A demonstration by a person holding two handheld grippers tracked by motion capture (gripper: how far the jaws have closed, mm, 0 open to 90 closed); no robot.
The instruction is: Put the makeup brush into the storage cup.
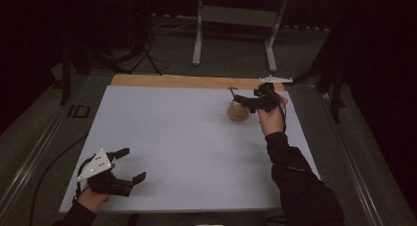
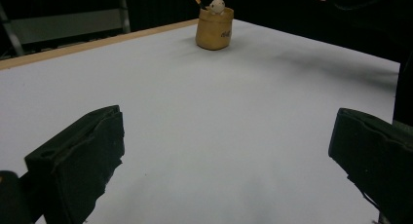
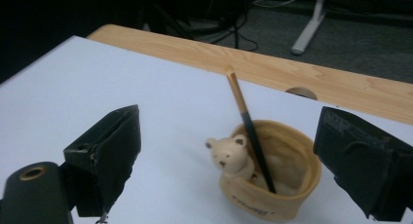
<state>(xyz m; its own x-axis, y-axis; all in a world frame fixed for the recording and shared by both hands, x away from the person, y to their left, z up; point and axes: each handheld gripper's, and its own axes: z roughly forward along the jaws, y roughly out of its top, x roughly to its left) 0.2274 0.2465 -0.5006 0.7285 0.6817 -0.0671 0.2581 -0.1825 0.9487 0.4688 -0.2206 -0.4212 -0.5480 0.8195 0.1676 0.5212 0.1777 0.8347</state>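
A tan cup (image 1: 237, 111) stands on the white board (image 1: 187, 137) at the far right. It holds a small bear figure (image 3: 229, 158) on its rim and a pencil (image 3: 246, 121) that leans up and away. My right gripper (image 1: 243, 102) hovers just over the cup, open, with the pencil between its wide jaws (image 3: 229, 131) and touching neither. Near the board's front left corner my left gripper (image 1: 134, 164) is open with nothing in it (image 2: 229, 151). From there the cup (image 2: 214, 29) stands far off across the board.
A strip of wooden tabletop (image 1: 187, 81) runs along the board's far edge. Behind it on the dark floor are a grey table frame (image 1: 236, 19) and cables. A person's dark sleeve (image 1: 300, 182) lies over the board's right front.
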